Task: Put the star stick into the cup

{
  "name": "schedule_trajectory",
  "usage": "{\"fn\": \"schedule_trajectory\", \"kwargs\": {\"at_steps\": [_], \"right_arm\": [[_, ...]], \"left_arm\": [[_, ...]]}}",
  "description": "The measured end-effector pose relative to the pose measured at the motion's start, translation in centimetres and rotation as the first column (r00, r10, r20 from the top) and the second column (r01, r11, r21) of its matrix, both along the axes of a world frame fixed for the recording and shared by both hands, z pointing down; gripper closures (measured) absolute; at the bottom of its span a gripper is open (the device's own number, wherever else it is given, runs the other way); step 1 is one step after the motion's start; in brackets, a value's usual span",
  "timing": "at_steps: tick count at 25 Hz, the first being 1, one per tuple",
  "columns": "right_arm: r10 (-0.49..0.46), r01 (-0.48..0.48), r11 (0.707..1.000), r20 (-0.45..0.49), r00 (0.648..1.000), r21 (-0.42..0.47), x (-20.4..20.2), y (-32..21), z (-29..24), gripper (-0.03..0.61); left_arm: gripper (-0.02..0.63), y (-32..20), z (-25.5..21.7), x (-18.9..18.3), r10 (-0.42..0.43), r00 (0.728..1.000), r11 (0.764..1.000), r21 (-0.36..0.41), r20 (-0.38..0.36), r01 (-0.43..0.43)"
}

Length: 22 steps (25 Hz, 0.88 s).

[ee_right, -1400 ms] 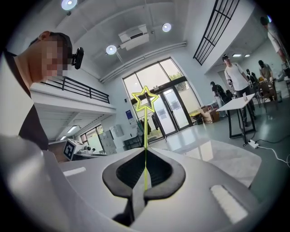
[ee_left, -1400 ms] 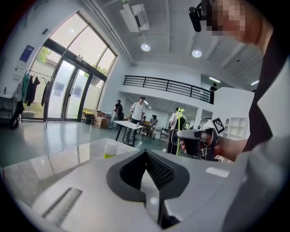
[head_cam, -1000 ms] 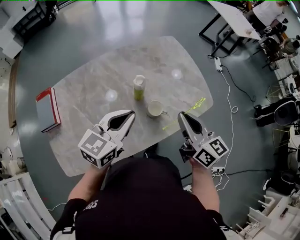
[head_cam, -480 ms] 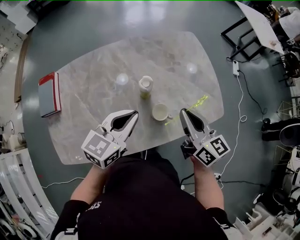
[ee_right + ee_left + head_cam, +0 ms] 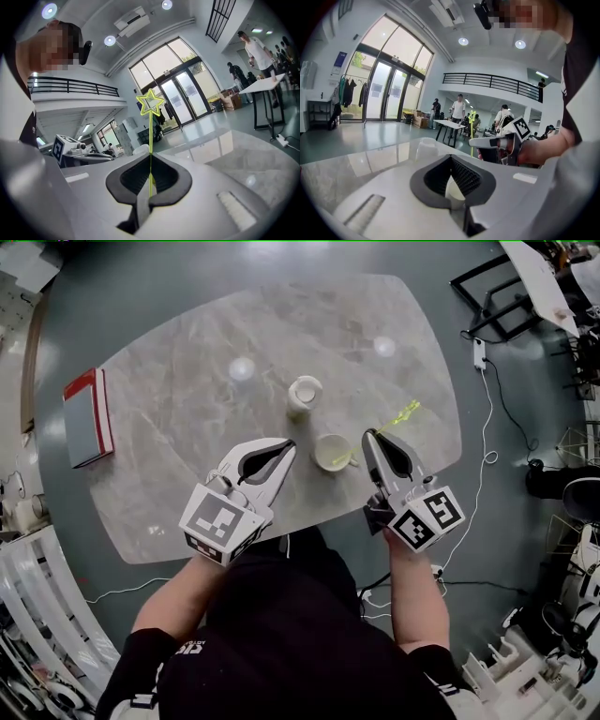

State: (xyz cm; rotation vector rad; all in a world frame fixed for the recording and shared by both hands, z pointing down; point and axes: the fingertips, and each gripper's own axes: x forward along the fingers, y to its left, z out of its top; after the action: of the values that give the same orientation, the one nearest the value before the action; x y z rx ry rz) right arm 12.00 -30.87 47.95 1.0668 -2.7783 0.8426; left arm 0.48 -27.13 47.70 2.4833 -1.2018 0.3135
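Head view: right gripper (image 5: 368, 434) clamped on star stick (image 5: 398, 417), over marble table (image 5: 187, 381), just right of cup (image 5: 332, 452).
Stick position: lower end near cup, not inside.
Other hand: left gripper (image 5: 289, 443), jaws together, empty, just left of cup.
Progress: stick is gripped and beside cup; judged left to do is tip it in and release.
Right gripper view only: stick pinched at jaw tips, upright, star on top; cup not seen.
Left gripper view only: white shape, likely cup, behind closed jaws; right gripper beyond.
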Motion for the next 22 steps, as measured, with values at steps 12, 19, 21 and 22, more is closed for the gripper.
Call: {"fn": "schedule_trajectory", "kwargs": {"at_steps": [12, 19, 21, 22], "right_arm": [[0.052, -0.053, 0.998, -0.058, 0.997, -0.02, -1.1, 0.1, 4.7, 0.561], [0.084, -0.087, 0.995, -0.069, 0.994, -0.048, -1.0, 0.6, 7.2, 0.561], [0.086, -0.091, 0.994, -0.084, 0.993, -0.058, -1.2, 0.9, 7.9, 0.56], [0.083, -0.089, 0.994, -0.091, 0.992, -0.065, -1.3, 1.1, 8.3, 0.558]], "left_arm": [[0.611, -0.2, 3.1, 0.2, 0.03, 0.999, 0.999, -0.023, 0.026, -0.029], [0.611, -0.1, 4.5, -0.4, 0.027, 0.999, 0.999, -0.022, 0.043, -0.027], [0.611, 0.4, 4.8, -0.5, 0.029, 0.999, 0.999, -0.031, 0.039, -0.028], [0.611, 0.7, 4.9, -0.4, 0.031, 0.999, 0.999, -0.036, 0.036, -0.03]]}}
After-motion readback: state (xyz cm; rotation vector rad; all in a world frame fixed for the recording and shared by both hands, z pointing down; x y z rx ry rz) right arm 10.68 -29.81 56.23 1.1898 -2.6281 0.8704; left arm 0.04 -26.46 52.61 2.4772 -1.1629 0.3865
